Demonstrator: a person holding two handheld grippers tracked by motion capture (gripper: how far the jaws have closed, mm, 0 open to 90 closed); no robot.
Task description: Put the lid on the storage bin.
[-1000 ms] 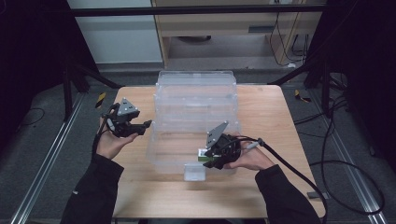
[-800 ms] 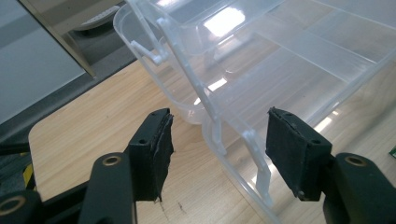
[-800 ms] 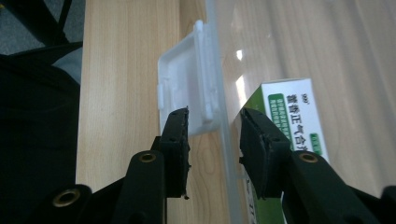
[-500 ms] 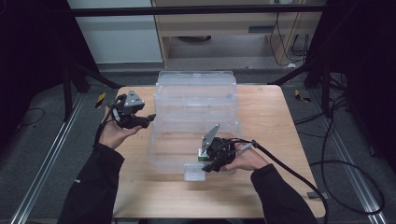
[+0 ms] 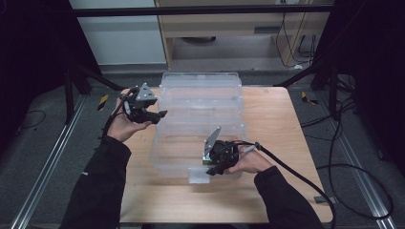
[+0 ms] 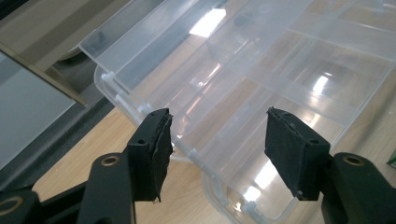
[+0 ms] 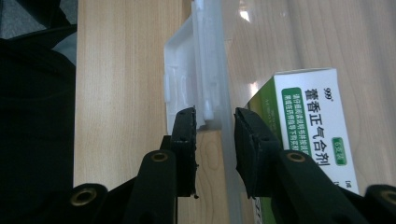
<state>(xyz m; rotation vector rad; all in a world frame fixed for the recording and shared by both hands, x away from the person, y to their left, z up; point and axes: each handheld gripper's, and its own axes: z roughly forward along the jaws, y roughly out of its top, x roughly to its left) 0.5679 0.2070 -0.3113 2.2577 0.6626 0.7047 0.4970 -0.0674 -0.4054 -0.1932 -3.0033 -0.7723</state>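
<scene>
A clear plastic compartment box [image 5: 165, 143] lies open on the wooden table, its lid [image 5: 200, 81] folded back. My left gripper [image 5: 161, 114] hovers at the box's left side, open and holding nothing; in the left gripper view [image 6: 217, 144] its jaws frame the hinge edge [image 6: 140, 109] from above. My right gripper [image 5: 210, 171] is at the box's front wall. There its jaws [image 7: 215, 126] straddle the wall by the white latch tab [image 7: 184, 79] and have just been closing on it, with slim gaps still showing. A green and white medicine carton [image 7: 313, 116] lies inside, just behind the wall.
The wooden table [image 5: 282, 124] has bare board right of the box and along its front edge. A black cable [image 5: 305, 176] trails from the right gripper off the table's right side. Dark floor and metal rails surround the table.
The left gripper has risen and drifted toward the back of the table, closer to the box's left rim. The right gripper stayed at the front wall and its jaws narrowed.
</scene>
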